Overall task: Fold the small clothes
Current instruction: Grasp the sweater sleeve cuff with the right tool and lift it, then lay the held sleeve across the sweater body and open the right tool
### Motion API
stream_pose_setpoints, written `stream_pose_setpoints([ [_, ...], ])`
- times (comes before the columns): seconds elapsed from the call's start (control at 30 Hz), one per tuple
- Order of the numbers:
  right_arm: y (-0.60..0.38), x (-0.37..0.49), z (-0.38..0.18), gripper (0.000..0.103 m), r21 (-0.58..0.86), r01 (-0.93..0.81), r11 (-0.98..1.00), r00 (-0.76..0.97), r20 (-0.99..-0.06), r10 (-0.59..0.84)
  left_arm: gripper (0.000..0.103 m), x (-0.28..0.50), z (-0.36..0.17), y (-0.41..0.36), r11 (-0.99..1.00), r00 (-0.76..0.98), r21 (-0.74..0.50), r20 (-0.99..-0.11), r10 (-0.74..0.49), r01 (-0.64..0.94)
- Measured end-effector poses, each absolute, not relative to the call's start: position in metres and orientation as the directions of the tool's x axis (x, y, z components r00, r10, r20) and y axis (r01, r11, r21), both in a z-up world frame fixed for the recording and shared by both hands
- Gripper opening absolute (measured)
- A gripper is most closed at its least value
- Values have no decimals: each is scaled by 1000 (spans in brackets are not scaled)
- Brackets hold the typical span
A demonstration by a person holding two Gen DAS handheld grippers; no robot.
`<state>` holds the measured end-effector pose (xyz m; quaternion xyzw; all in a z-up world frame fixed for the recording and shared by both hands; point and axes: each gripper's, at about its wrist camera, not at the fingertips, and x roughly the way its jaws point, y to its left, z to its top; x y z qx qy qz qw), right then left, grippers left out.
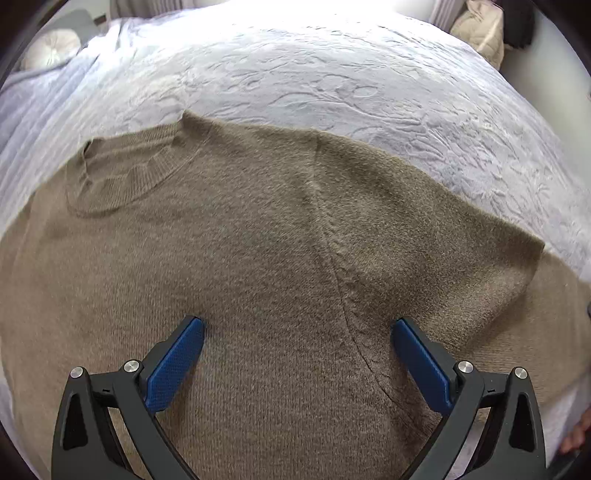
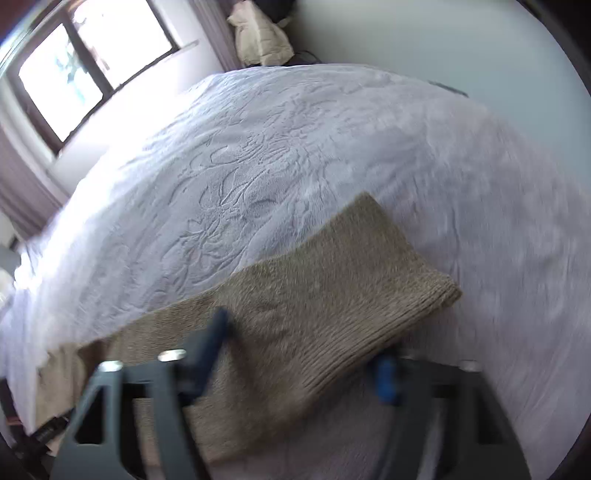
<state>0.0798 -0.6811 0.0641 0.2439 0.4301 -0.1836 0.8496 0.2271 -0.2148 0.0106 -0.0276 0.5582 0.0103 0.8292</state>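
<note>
Barely begun: sweater flat on bed, unfolded. Left tongs released above it. Right tongs straddle sleeve, grasp unclear through blur.

Bed: covered by a pale lavender-white plush bedspread with an embossed floral and leaf pattern, lightly rumpled toward the left edge in the left wrist view.

Round cushion: off-white, gathered at the centre, lying at the far left corner of the bed.

Quilted item: cream-beige, bag or pillow cannot be told, standing beyond the far end of the bed against the wall; a dark object sits just beside it.

Window: dark-framed, brightly lit, to the left of the bed.

Curtain: mauve, hanging beside the window.

Wall: plain, pale.
</note>
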Motion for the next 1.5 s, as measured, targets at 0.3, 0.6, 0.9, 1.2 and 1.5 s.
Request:
stream_pose_setpoints([
  [0.3, -677, 32, 110, 7, 262, 458, 850, 715, -677, -176, 103, 227, 12, -261, 998, 434, 39, -901, 14, 49],
  [0.6, -670, 24, 84, 7, 189, 537, 822, 625, -744, -238, 103, 232, 20, -243, 994, 408, -107, -908, -97, -2],
  [0.9, -650, -1, 84, 7, 119, 615, 779, 559, -763, -325, 103, 236, 15, -287, 984, 448, 111, -893, 38, 139],
  [1.2, -583, 15, 165, 7, 9, 530, 848, 643, -656, -395, 103, 217, 12, -257, 979, 404, 24, -913, -61, 201],
  [1.5, -388, 39, 261, 7, -89, 231, 969, 837, -489, -245, 103, 214, 40, -79, 978, 462, -207, -871, -168, -35],
])
